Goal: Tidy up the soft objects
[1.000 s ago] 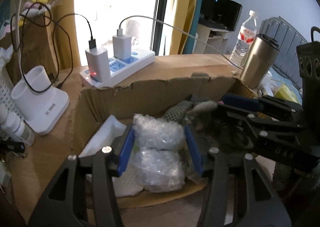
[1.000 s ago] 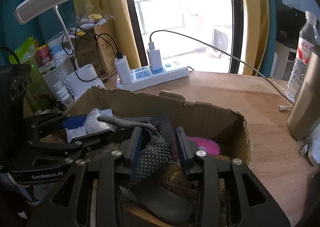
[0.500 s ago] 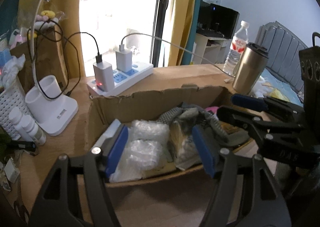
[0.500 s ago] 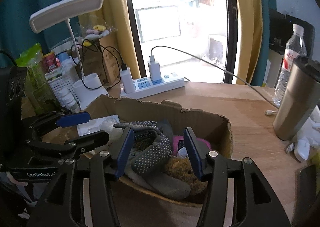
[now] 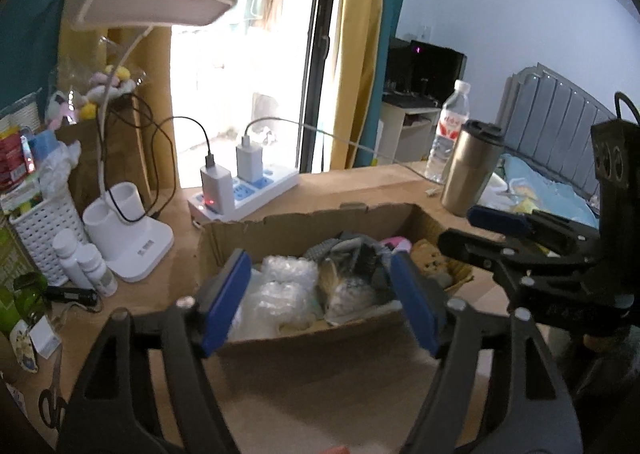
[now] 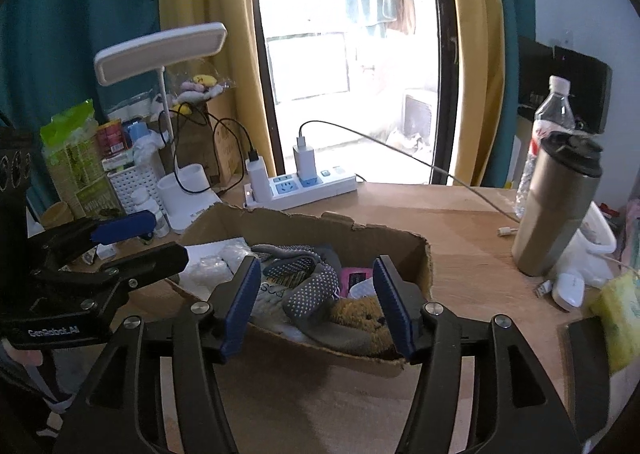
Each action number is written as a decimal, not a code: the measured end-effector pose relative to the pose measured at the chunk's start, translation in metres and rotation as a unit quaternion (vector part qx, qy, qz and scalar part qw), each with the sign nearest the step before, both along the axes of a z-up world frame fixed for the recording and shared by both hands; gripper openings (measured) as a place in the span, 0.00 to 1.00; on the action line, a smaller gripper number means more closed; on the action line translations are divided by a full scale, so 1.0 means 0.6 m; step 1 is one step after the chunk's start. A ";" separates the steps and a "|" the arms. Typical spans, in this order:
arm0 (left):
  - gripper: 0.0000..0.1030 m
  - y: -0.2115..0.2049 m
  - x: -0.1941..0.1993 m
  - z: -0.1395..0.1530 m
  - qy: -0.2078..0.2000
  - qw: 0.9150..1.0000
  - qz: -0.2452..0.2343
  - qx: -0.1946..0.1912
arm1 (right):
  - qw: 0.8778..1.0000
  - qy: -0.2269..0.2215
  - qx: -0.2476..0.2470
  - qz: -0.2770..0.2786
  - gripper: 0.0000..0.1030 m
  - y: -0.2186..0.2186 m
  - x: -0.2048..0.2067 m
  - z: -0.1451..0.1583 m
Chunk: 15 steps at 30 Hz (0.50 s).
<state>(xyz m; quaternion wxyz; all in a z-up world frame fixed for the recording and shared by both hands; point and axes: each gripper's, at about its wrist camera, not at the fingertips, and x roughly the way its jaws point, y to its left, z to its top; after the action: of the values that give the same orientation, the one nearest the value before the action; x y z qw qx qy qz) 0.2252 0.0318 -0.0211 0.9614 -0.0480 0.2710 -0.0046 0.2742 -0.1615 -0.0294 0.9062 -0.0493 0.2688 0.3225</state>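
A torn cardboard box on the wooden desk holds the soft things: clear bubble wrap at its left, a grey dotted sock, a pink item and a brown plush toy at its right. My left gripper hovers above the near side of the box, its jaws opening, nothing between its blue pads. My right gripper hangs over the box's right half, jaws also opening and empty. Each gripper shows in the other's view at the edge.
A white power strip with chargers and cables lies behind the box. A white desk lamp, a basket and small bottles crowd the left. A steel tumbler and a water bottle stand at the right, scissors at the near left.
Both grippers let go and opened: the left released the bubble wrap, the right the grey sock, which stay in the box. Both pulled back and up from the box.
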 end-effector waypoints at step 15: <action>0.93 -0.013 -0.102 0.040 -0.049 0.999 0.001 0.000 | 0.998 -0.050 0.005 -0.035 0.69 -0.035 -0.101 0.040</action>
<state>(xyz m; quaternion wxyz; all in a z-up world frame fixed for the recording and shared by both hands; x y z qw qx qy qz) 0.1637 0.0238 0.0031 0.9736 -0.0483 0.2232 -0.0058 0.2135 -0.1826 -0.0052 0.9294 -0.0515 0.2233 0.2894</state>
